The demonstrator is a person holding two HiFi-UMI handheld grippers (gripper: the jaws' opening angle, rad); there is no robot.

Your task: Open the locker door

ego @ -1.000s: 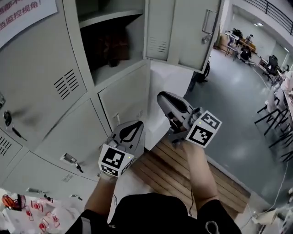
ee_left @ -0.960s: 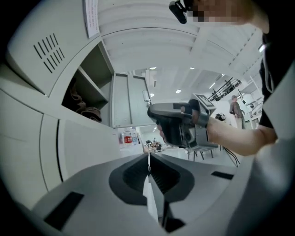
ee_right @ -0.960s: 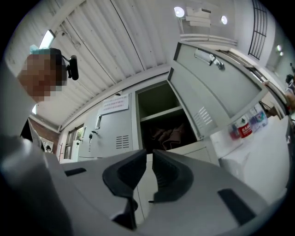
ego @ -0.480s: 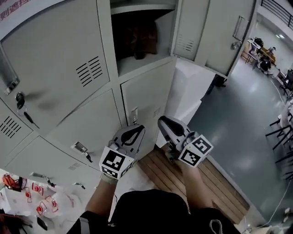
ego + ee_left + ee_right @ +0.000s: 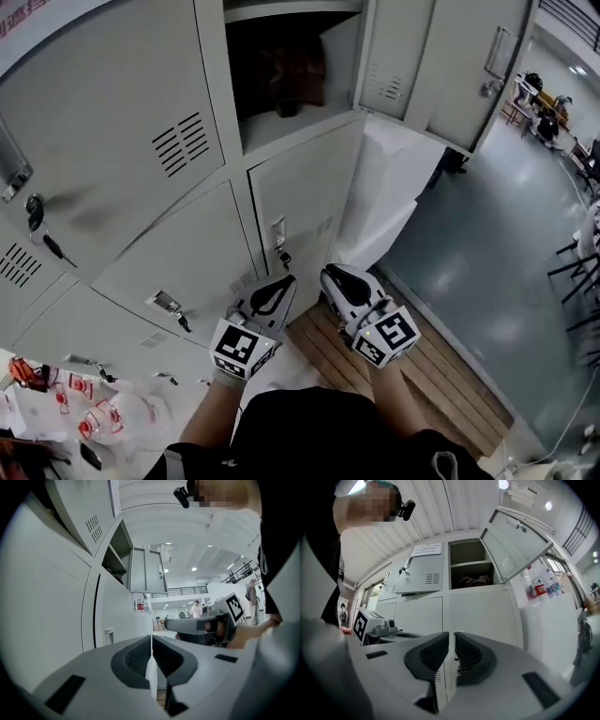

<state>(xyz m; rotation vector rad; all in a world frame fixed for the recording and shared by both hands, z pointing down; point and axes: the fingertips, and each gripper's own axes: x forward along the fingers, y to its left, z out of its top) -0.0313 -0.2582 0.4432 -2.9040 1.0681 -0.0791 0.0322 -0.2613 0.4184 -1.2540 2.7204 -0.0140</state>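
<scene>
Grey upper door (image 5: 441, 66) stands swung open; the closed lower door (image 5: 305, 197) faces both grippers. Left gripper (image 5: 284, 281) and right gripper (image 5: 331, 274) are pinched shut, empty. Jaws so closed would likely only bump its latch (image 5: 277, 234), not catch it.

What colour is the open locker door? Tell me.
The open locker door is pale grey, plain apart from a slotted vent; best seen in the head view.

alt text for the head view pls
A person holds the left gripper and right gripper, both shut and empty, side by side before a closed lower locker door with a small lock. Above it, an upper locker door stands open, showing a dark bundle inside; a slatted wooden platform lies below.
</scene>
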